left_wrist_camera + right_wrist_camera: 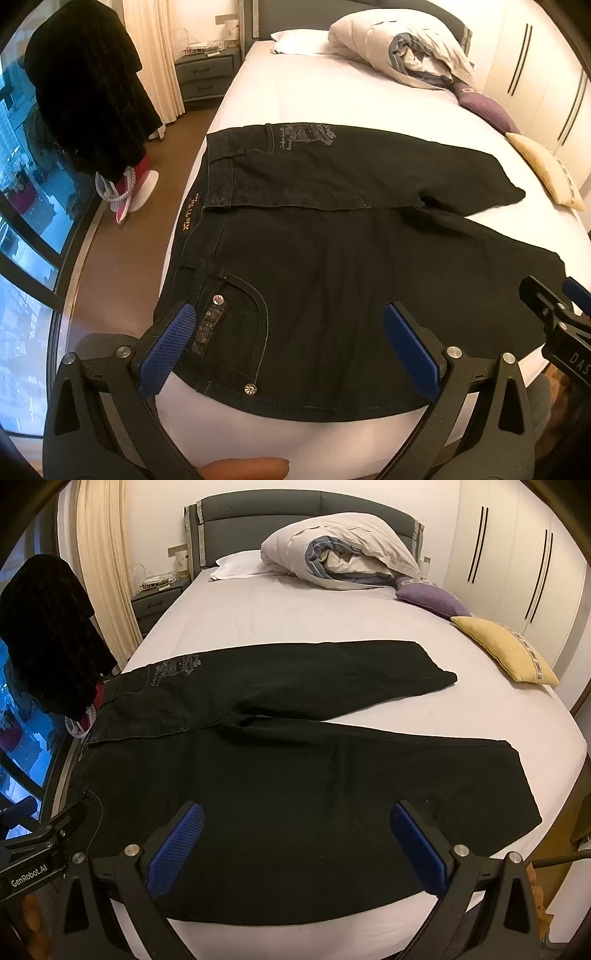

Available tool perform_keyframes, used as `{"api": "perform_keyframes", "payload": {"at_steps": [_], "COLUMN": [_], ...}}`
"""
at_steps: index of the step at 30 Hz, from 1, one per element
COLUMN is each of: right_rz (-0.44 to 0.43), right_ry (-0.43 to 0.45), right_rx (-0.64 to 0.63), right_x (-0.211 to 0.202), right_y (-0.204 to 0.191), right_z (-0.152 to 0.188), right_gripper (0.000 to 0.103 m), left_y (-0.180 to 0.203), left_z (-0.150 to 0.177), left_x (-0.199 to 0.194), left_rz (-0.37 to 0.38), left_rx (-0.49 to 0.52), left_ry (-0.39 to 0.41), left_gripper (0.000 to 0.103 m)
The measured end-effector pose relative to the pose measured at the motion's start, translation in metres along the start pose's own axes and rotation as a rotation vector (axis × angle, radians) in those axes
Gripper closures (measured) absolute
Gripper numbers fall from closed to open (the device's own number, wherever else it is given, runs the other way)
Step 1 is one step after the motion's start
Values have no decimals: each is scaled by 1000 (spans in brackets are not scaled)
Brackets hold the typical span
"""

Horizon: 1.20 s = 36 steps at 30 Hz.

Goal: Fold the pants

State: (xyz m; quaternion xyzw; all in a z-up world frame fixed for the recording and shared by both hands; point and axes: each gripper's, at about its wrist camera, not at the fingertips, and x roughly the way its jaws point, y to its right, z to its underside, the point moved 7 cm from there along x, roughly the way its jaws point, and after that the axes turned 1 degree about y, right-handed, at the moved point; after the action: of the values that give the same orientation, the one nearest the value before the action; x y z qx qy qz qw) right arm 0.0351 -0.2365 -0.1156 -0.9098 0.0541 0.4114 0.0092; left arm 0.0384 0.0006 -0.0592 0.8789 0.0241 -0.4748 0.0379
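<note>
Both grippers, left gripper (286,343) and right gripper (295,845), hover spread wide over black jeans (295,782) lying flat across the bed (295,613); heavy, limp denim, best pinched at waistband and hem.

Black pants (295,775) lie spread flat across the bed (295,616). The right gripper (295,843) hovers over them, jaws wide apart.

A grey headboard (295,520) backs the white bed (314,616); white wardrobes (517,565) right, nightstand (207,75), cream curtains (103,565), brown floor (147,206) left.
</note>
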Motion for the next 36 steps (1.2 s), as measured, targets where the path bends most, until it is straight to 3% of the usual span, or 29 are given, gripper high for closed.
{"api": "perform_keyframes", "payload": {"at_steps": [36], "right_rz": [14], "right_ry": [11], "right_rx": [10], "right_x": [-4], "right_y": [9], "right_z": [5], "right_gripper": [0], "left_y": [-2], "left_z": [5], "left_x": [-5], "left_rz": [-8], "left_rx": [-6], "left_ry": [18], "left_gripper": [0]}}
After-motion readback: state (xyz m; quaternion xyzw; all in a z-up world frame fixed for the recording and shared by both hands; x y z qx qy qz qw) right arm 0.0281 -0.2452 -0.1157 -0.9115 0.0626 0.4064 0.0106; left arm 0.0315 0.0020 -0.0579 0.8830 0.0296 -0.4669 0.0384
